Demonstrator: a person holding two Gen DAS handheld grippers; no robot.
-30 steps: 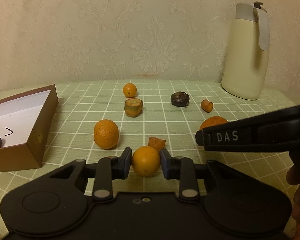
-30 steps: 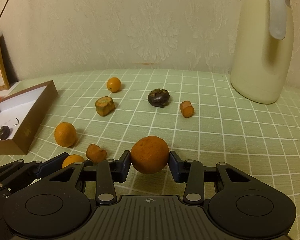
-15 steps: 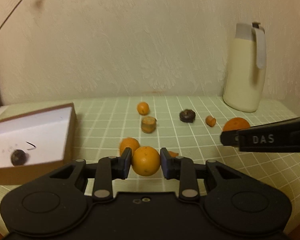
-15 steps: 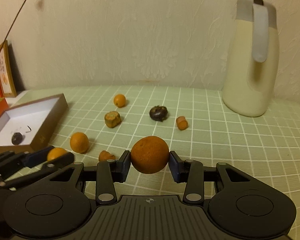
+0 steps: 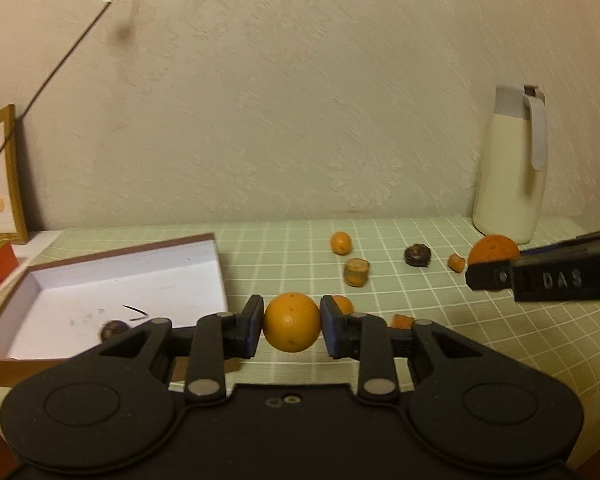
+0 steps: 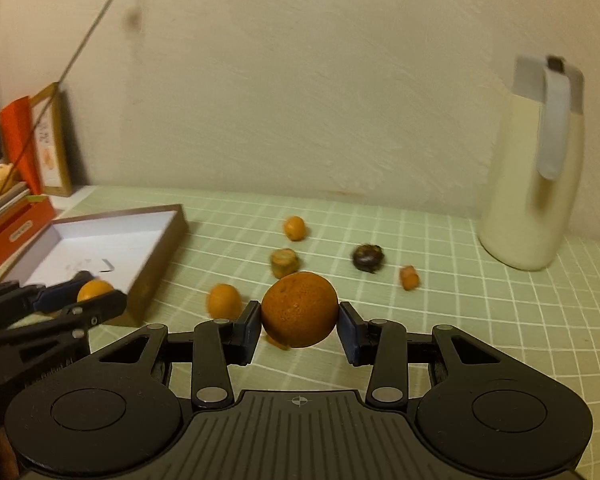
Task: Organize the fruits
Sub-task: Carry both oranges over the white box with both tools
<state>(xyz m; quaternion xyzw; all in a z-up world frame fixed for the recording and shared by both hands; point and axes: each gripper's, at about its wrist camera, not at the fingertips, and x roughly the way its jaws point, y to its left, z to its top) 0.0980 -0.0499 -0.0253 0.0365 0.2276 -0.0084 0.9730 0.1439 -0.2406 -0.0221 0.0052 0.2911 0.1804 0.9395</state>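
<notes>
Left hand-held gripper (image 5: 292,327) is clamped on a small orange (image 5: 292,322), up off the worktop (image 6: 480,312) beside the open box (image 5: 112,304); right hand-held gripper (image 6: 299,322) pinches a bigger, rougher orange (image 6: 299,310) above the loose fruit. Round skins on narrow pads, so either could squirt free and roll if the grip slackens. The dark lump in the box (image 5: 112,329) is blurred, and a piece beneath the big orange is mostly hidden.

We see a cream, embossed wallpapered wall (image 5: 300,120) in dim warm light; a thin dark cable (image 5: 60,60) slants across it. Below lies a pale green, white-gridded tablecloth (image 6: 480,320).
</notes>
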